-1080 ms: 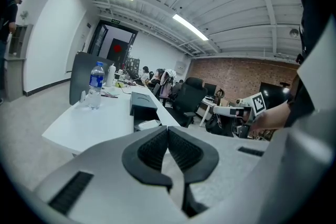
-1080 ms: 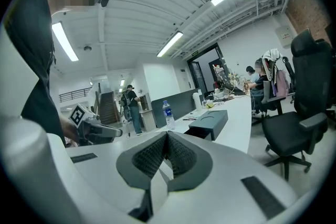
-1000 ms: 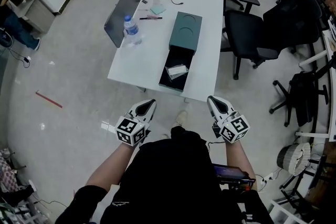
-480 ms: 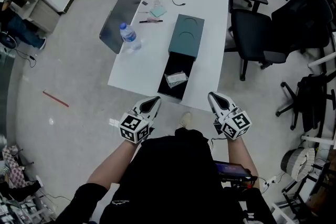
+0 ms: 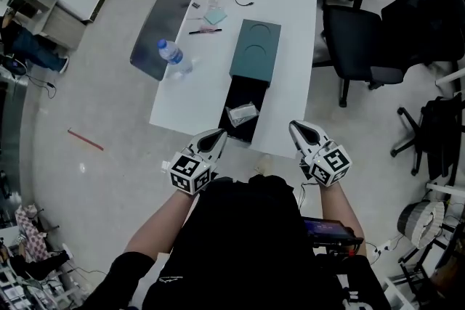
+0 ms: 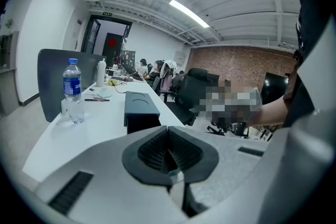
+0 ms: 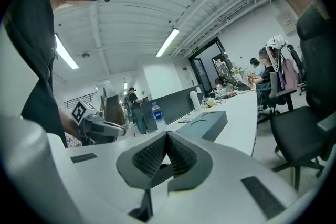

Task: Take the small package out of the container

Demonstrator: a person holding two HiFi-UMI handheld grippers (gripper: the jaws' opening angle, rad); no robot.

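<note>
Water bottle (image 5: pixel 174 58): stands upright on the left part of the table (image 5: pixel 290 11), at 9 o'clock from the container and well apart from it. Not part of the task.

Left gripper (image 5: pixel 216 136): clenched, ribbed pads together, nothing between them. It hangs off the near table edge, clear of the tray.

Container (image 5: pixel 254 51): dark teal box lying lengthwise on the table. Its black tray (image 5: pixel 243 91) is drawn out toward the person and open at the top.

Small package (image 5: pixel 241 113): lies flat in the tray, near the middle, slightly askew. Bearing: about 1 o'clock from the left gripper, about 10 o'clock from the right gripper. Neither gripper touches it.

Handling estimate: the package looks like a thin, pale, film-wrapped pouch. Expect it to be light, soft rather than stiff, and possibly slippery. Fragility cannot be judged from these views.

Grip point: take hold of a free edge or a raised corner, away from the tray walls. Open the pads before descent and close gently. A flat pinch from above risks sliding over the film.

Right gripper (image 5: pixel 296 128): clenched and empty, pads meeting. It is held off the near table edge, at 3 o'clock from the tray's near end.

Office chair (image 5: pixel 363 47): stands just beside the right table edge, at 3 o'clock from the container.
</note>
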